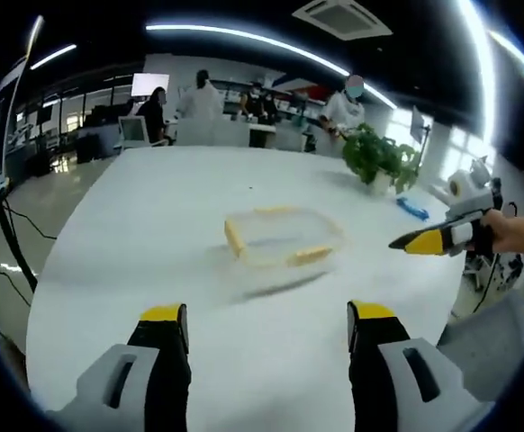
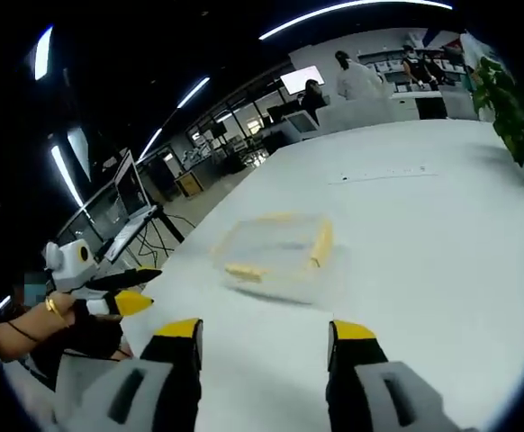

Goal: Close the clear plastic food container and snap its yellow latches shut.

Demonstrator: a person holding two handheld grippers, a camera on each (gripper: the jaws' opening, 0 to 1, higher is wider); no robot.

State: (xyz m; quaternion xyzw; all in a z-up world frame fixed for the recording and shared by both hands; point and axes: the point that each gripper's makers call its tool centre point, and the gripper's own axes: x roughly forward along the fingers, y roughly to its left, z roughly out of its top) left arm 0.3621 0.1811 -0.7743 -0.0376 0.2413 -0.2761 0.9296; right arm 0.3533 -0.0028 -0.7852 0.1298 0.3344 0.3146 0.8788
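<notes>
The clear container (image 1: 283, 238) with yellow latches (image 1: 235, 239) sits mid-desk (image 1: 154, 234), lid seemingly on, contents too blurred to tell, while left gripper (image 1: 266, 326) and right gripper (image 2: 264, 346) hover with jaws spread, grasping nothing

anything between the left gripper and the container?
No. In the left gripper view, bare white table runs from the left gripper, jaws open, up to the clear container. The right gripper hangs off to one side.

Blurred container (image 1: 283, 237) beyond gaping tool (image 1: 267, 326)
</notes>
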